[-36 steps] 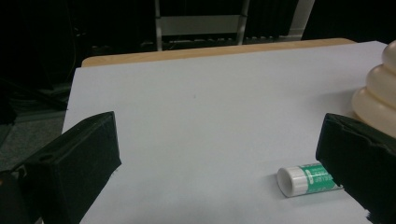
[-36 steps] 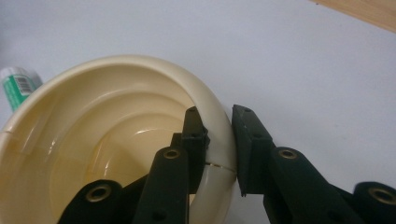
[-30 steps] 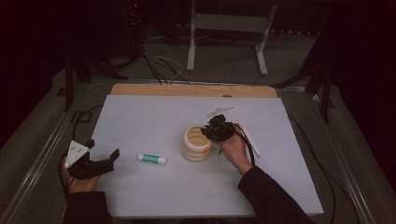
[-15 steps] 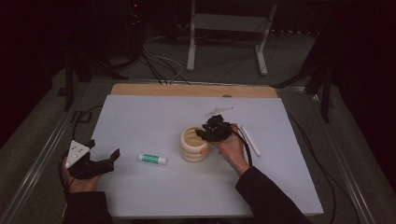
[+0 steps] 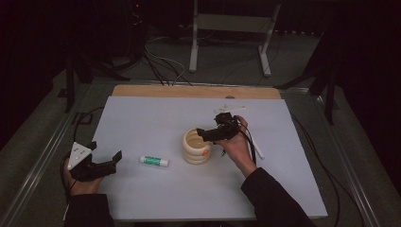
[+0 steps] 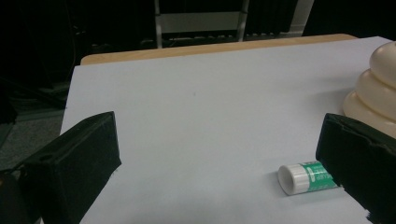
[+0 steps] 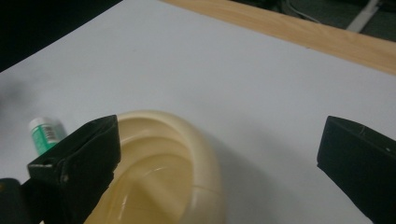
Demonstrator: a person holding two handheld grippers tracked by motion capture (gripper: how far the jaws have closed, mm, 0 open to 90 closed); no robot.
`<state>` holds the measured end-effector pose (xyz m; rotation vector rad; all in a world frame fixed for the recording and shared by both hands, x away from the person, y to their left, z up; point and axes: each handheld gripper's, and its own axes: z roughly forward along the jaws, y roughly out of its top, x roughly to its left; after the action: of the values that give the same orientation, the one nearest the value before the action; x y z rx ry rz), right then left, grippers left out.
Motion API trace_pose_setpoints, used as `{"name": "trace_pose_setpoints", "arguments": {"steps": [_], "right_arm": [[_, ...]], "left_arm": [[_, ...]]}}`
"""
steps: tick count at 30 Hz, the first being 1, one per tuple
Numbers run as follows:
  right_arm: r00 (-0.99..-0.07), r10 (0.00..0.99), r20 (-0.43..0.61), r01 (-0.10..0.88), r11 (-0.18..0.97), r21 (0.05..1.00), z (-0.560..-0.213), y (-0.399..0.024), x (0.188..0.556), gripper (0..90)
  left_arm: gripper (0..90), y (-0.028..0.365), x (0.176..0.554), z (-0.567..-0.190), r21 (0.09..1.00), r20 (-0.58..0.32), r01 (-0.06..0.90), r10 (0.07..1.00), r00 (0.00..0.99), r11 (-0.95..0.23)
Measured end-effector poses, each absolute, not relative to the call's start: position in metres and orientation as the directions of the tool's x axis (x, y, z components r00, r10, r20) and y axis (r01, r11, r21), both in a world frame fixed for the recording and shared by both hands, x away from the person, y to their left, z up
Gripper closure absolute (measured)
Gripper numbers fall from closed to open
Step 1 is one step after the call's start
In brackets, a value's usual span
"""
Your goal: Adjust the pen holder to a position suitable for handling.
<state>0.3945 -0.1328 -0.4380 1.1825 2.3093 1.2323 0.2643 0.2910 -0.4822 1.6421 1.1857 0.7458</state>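
A cream, ribbed, ring-stacked plastic cup [image 5: 196, 146] stands upright near the middle of the white table sheet [image 5: 156, 198]. The right gripper [image 5: 215, 132] hovers at the cup's rim; its jaws have just been opening and now stand spread, nothing between them. Left of the cup lies a green-and-white tube [image 5: 154, 161]. Farther left, the left gripper [image 5: 101, 158] rests with its jaws spread and empty.

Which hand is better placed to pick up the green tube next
Left, probably. The left hand-held gripper is open, low on the table, with the green tube just ahead by one jaw. The right hand-held gripper is at the cream ribbed cup.
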Motion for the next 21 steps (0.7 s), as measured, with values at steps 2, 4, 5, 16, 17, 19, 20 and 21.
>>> {"name": "trace_pose_setpoints", "arguments": {"steps": [2, 4, 5, 16, 17, 19, 20, 21], "right_arm": [[-0.622, 0.772, 0.133, 0.539, 0.298, 0.788, -0.436, -0.136, 0.396, 0.0], [-0.615, 0.778, 0.123, 0.538, 0.300, 0.788, -0.434, -0.139, 0.396, 0.0], [-0.615, 0.779, 0.118, 0.535, 0.303, 0.789, -0.433, -0.140, 0.397, 0.0], [-0.618, 0.781, 0.090, 0.524, 0.324, 0.787, -0.419, -0.159, 0.402, 0.0], [-0.616, 0.783, 0.086, 0.523, 0.325, 0.788, -0.417, -0.160, 0.402, 0.0], [-0.610, 0.788, 0.084, 0.524, 0.321, 0.789, -0.415, -0.164, 0.403, 0.0], [-0.607, 0.791, 0.082, 0.524, 0.320, 0.789, -0.415, -0.166, 0.404, 0.0], [-0.605, 0.792, 0.081, 0.526, 0.321, 0.788, -0.414, -0.167, 0.405, 0.0]], "left_arm": [[0.1, 0.291, 0.265, -0.483, 0.926, -0.045, 0.367, 0.938, 0.343, -0.089], [0.1, 0.291, 0.265, -0.483, 0.925, -0.045, 0.369, 0.938, 0.342, -0.090], [0.1, 0.291, 0.265, -0.483, 0.926, -0.044, 0.368, 0.939, 0.342, -0.090], [0.1, 0.291, 0.265, -0.483, 0.926, -0.046, 0.368, 0.938, 0.343, -0.089], [0.1, 0.291, 0.265, -0.483, 0.926, -0.046, 0.368, 0.938, 0.342, -0.089], [0.1, 0.291, 0.265, -0.483, 0.926, -0.050, 0.368, 0.939, 0.341, -0.084], [0.1, 0.291, 0.265, -0.483, 0.927, -0.052, 0.366, 0.939, 0.339, -0.081], [0.1, 0.292, 0.265, -0.483, 0.927, -0.053, 0.366, 0.939, 0.339, -0.079]]}}
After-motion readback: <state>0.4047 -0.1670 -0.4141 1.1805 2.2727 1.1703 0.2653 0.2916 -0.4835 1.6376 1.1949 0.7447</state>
